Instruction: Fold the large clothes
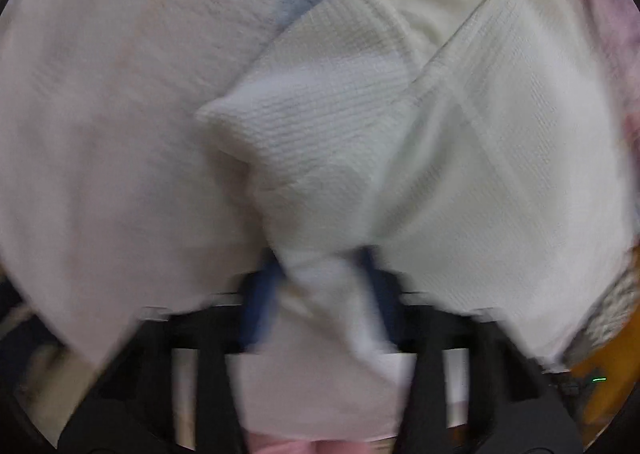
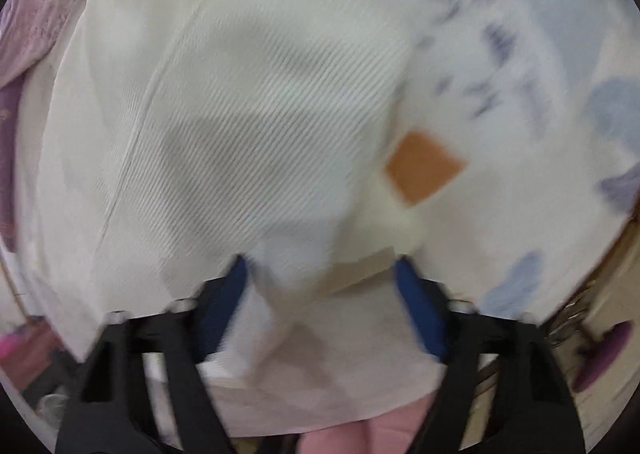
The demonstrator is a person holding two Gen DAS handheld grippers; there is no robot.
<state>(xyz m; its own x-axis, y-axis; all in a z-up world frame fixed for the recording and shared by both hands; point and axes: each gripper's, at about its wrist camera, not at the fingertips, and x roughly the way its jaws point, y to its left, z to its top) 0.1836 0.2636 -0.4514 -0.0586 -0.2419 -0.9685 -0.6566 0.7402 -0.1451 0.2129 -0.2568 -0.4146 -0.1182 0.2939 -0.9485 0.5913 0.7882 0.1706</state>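
A white ribbed garment (image 1: 320,126) lies spread on a pale printed sheet (image 1: 120,94), with a folded corner pointing left. My left gripper (image 1: 320,290) points down at it; a bunched twist of the white cloth is pinched between its blue pads (image 1: 258,302). In the right wrist view the same white garment (image 2: 256,126) fills the middle. My right gripper (image 2: 322,302) stands over its near edge with its blue pads (image 2: 418,306) wide apart. Cloth lies loose between them and does not fill the gap. Both views are blurred.
The sheet (image 2: 500,66) under the garment bears orange squares (image 2: 424,166) and blue-grey prints. Pink-purple patterned fabric (image 2: 44,14) lies at the far left of the right view. A yellow-orange surface (image 1: 600,370) shows at the lower right of the left view.
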